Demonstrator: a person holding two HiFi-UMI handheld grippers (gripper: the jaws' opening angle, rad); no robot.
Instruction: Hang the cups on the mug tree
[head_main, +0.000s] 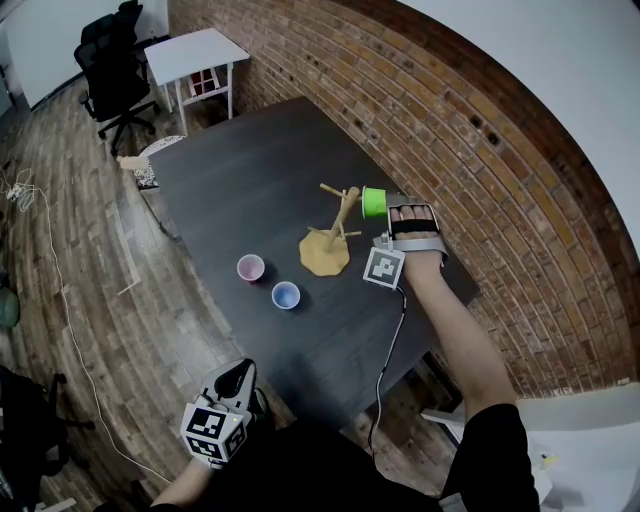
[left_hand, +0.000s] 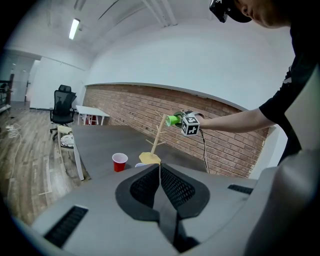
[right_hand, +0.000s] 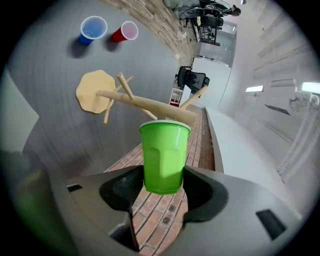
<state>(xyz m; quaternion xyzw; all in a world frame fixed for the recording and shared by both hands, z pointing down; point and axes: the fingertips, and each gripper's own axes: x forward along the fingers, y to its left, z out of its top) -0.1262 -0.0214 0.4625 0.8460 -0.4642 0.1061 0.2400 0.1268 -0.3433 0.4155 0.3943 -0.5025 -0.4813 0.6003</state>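
The right claw pinches a green cup low on its body, a pad pressed to each side, with the cup's mouth turned away from the claw. Right at the cup's rim stands the top of the wooden mug tree. Whether a peg has entered the cup cannot be told. From the head view, the green cup lies on its side in the air, just beside the tree's upper pegs. The tree's pale round base rests on the dark bench below and to one side of the claw. Beyond that base, on the side away from the right claw, a red cup and a blue cup stand upright close together, mouths up, well apart from the claw. The left claw has its pads pressed together with nothing between them. It is held low, off the near edge of the bench, well apart from everything on it. Ahead of it are the red cup, then the tree, and farther out the right claw's marker cube beside the green cup. A brick wall runs behind the bench.
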